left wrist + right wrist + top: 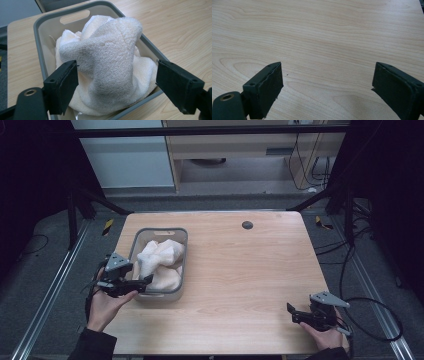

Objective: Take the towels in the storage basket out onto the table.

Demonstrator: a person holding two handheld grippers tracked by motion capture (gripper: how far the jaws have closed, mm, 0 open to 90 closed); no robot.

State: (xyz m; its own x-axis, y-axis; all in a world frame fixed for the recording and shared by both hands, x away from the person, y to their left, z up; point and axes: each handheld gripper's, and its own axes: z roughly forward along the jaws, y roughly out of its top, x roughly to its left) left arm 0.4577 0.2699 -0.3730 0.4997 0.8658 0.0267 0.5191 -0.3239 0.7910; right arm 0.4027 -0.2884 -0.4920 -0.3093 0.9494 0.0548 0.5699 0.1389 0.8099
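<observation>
A single grey basket (183, 255) sat on the left half of the wooden table (250, 270), its long axis running away from the person, and in it lay a heap of cream towel (107, 65). Whether that heap was one towel or two bunched together could not be told from the folds. The left gripper (116, 82) hung at the basket's near end, its jaws spread wide and empty, and the towel's raised hump lay straight ahead between them, just beyond the pads. That was the relation any coming grasp would likely turn on: the cloth was dead ahead of the left jaws. The right gripper (325, 82) was well apart at the table's near right corner, over bare wood, its jaws likewise wide open and holding nothing. There were two grippers and one basket, and the left hand (107, 305) was by far the nearer to the towel.
</observation>
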